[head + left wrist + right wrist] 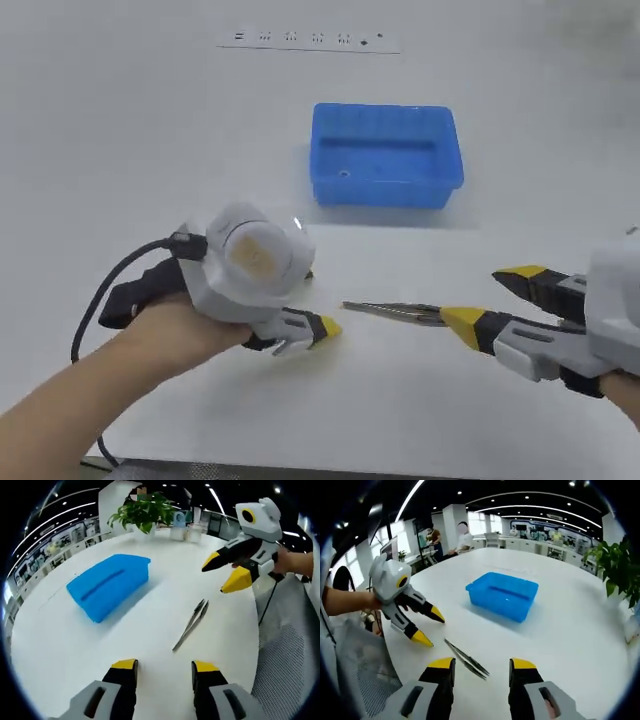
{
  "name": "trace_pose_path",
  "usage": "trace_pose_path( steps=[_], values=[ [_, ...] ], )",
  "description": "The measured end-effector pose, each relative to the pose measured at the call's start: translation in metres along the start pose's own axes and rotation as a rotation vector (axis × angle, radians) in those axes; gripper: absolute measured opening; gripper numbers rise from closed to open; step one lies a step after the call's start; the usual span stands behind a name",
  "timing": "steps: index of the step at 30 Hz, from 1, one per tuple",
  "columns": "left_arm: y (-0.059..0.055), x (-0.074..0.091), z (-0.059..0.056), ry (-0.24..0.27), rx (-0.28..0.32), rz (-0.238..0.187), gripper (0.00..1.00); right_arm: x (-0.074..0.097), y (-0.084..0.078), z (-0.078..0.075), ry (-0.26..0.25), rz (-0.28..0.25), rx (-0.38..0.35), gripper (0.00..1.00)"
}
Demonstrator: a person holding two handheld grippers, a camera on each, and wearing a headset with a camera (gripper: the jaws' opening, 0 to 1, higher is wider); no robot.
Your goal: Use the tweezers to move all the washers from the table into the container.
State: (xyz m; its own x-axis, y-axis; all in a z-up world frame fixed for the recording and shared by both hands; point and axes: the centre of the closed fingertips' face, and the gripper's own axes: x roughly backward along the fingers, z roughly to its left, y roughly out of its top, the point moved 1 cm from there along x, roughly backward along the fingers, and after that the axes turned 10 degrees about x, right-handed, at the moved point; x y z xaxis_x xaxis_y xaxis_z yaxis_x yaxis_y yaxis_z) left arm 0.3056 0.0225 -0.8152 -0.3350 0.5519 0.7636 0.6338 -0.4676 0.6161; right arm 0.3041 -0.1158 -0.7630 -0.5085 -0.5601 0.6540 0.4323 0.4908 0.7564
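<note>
Metal tweezers (pixel 395 312) lie flat on the white table between my two grippers, and neither holds them. My left gripper (pixel 315 335) is open, its tips just left of the tweezers' points (pixel 192 622). My right gripper (pixel 490 298) is open too, with its jaws on either side of the tweezers' handle end (pixel 466 659). The blue container (pixel 385 155) stands farther back, and a small ring-like speck (pixel 345 172) lies on its floor. A tiny dark object (pixel 308 273) sits on the table by the left gripper; I cannot tell whether it is a washer.
A white power strip (pixel 308 40) lies at the table's far edge. A potted plant (pixel 145 510) and some jars stand at one end of the table. A black cable (pixel 110 290) trails from the left gripper toward the near edge.
</note>
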Motion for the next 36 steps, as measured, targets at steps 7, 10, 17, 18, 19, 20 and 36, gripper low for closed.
trace_pose_path(
  steps=[7,10,17,18,19,20,36],
  values=[
    [0.009,0.033,-0.004,0.028,0.192,-0.098,0.69,0.003,0.001,0.002,-0.010,0.010,-0.007,0.53],
    [0.018,0.049,-0.001,0.073,0.223,-0.157,0.74,0.002,0.003,0.005,-0.002,0.010,-0.012,0.58],
    [0.028,0.073,0.004,0.127,0.252,-0.213,0.83,0.007,0.012,0.005,-0.007,-0.016,-0.027,0.62],
    [0.030,0.077,0.004,0.133,0.257,-0.227,0.83,0.010,0.014,0.005,-0.012,-0.019,-0.017,0.63],
    [0.033,0.080,0.004,0.138,0.260,-0.241,0.83,0.011,0.015,0.006,-0.014,-0.018,-0.012,0.63],
    [0.035,0.082,0.003,0.138,0.265,-0.251,0.84,0.012,0.015,0.005,-0.017,-0.014,-0.012,0.63],
    [0.038,0.103,-0.008,0.188,0.319,-0.332,0.85,0.032,0.019,0.013,-0.050,-0.048,-0.006,0.72]
  ],
)
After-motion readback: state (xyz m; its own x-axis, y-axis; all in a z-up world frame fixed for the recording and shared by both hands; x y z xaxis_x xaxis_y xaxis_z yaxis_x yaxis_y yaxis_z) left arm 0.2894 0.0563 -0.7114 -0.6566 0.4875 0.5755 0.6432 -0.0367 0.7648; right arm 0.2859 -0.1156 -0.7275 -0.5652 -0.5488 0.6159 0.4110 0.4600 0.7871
